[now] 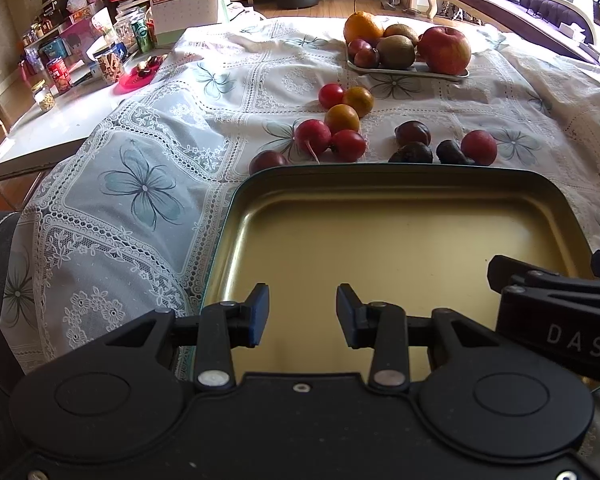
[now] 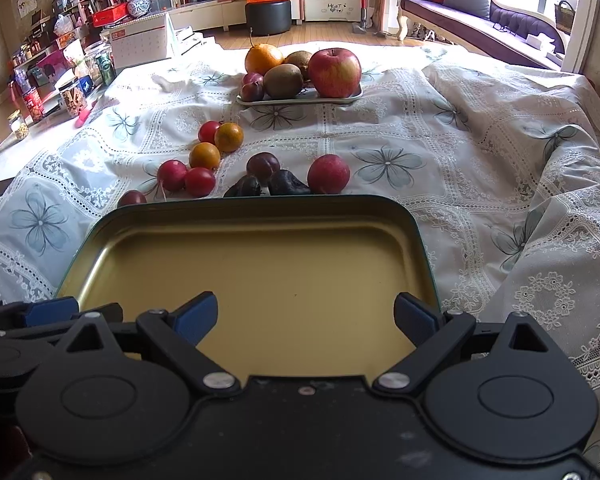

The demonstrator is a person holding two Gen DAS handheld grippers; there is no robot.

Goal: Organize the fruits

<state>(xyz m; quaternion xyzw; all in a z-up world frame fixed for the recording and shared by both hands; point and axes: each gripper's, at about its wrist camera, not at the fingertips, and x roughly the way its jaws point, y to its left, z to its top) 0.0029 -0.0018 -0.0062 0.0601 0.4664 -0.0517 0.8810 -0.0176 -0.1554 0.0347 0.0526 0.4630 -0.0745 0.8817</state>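
- Right now both grippers hang over the near end of a tin tray (image 1: 400, 240) and hold nothing.
- Left gripper (image 1: 302, 314): its jaws stand a little way apart, with only the tray's gold floor between them.
- Right gripper (image 2: 306, 318): its jaws stand wide apart, above the same tray (image 2: 252, 272).
- From the left camera, part of the right gripper shows at the right edge, just beside the left one.
- The tray has a dark green rim and has no fruit in it. It sits on a white lace cloth (image 2: 480, 168) with grey flowers.
- Loose fruit lies on the cloth just past the tray's far rim.
- On the left of that bunch are two small oranges (image 2: 205, 155), red tomatoes (image 2: 199, 181) and a radish (image 2: 172, 175), close together.
- One dark red fruit (image 2: 132, 198) peeks over the tray's far left corner.
- In the middle sit a plum (image 2: 263, 165) and two dark wrinkled fruits (image 2: 286, 184).
- A red round fruit (image 2: 328, 174) sits just to the right of them.
- Farther back, well apart from the loose fruit, a flat plate (image 2: 300, 100) holds the big fruit.
- On the plate are an apple (image 2: 335, 72), an orange (image 2: 263, 58), two kiwis (image 2: 283, 81) and two more plums (image 2: 252, 88).
- Jars and boxes crowd a side table (image 1: 60, 120) at the far left.
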